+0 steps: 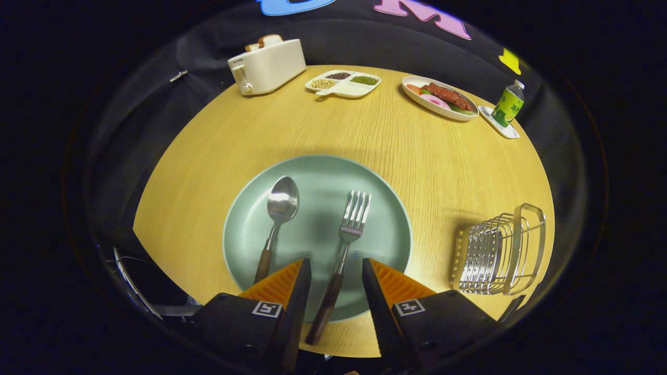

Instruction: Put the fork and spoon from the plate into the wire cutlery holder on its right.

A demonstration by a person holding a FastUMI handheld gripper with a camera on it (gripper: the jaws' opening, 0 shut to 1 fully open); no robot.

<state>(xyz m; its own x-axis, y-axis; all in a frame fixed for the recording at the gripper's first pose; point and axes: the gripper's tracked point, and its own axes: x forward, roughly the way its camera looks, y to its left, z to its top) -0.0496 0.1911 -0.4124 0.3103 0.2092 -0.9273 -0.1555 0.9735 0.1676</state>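
A pale green plate [383, 229] lies on the round wooden table just ahead of my gripper [336, 264]. On it lie a spoon [282, 202] on the left and a fork [352, 221] on the right, both with dark wooden handles pointing toward me. The fork's handle [325, 307] runs between my two fingers, which stand apart and do not touch it. The gripper is open. The wire cutlery holder [500, 252] stands on the table to the right of the plate, beside my right finger.
At the table's far side stand a white toaster [267, 65] with bread in it, a divided dish of beans [343, 83], an oval plate of food [439, 97] and a green bottle [508, 104] on a small tray. The table's near edge lies under the fingers.
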